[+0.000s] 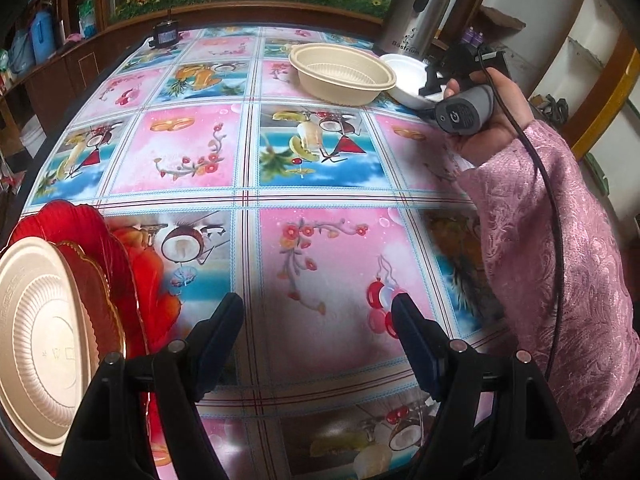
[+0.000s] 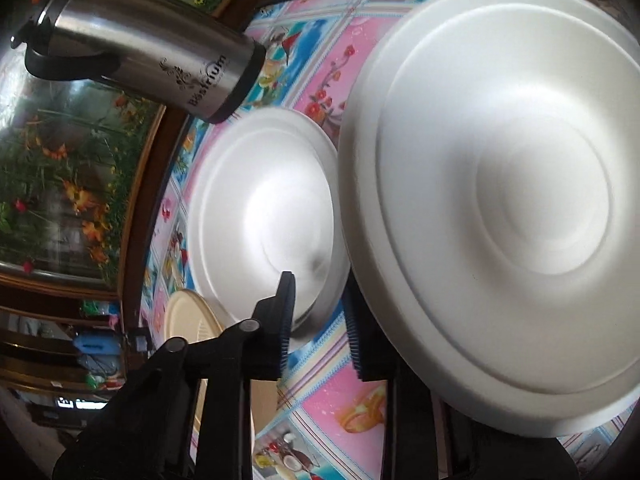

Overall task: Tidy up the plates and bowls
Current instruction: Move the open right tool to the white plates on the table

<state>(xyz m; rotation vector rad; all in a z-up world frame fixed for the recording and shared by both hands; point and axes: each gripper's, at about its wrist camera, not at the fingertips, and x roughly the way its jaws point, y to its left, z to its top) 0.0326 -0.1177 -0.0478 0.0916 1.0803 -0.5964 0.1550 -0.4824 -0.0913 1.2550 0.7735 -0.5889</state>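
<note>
Up front in the left wrist view, our left gripper [image 1: 318, 316] hangs over the patterned tablecloth [image 1: 320, 160] with its jaws wide apart and nothing between them. At the near left edge sits a red scalloped plate [image 1: 116, 256], and a beige ribbed plate [image 1: 36, 332] lies on top of it, covering its left part. Far across the table a beige bowl [image 1: 344, 74] stands upright, and just beside it on the right is a white bowl [image 1: 404, 72]. Our right hand [image 1: 486, 120] grips the grey handle of the right gripper there, with the tool's black front end at the white bowl's near rim; a black cable [image 1: 556, 208] runs back along the pink sleeve [image 1: 552, 264]. A steel thermos [image 1: 420, 12] stands behind the bowls.

Turning to the right wrist view, which is rolled sideways, the right gripper [image 2: 320, 320] shows its jaws apart, with tablecloth visible in the gap. A white bowl [image 2: 264, 216] rests on the cloth beyond the fingertips. A second, larger-looking white dish [image 2: 500, 200] fills the right side, its edge overlapping the right finger; we cannot tell whether it touches the pad. The thermos [image 2: 160, 48] appears at the upper left, and a beige rim [image 2: 188, 316] peeks out at the lower left.
</note>
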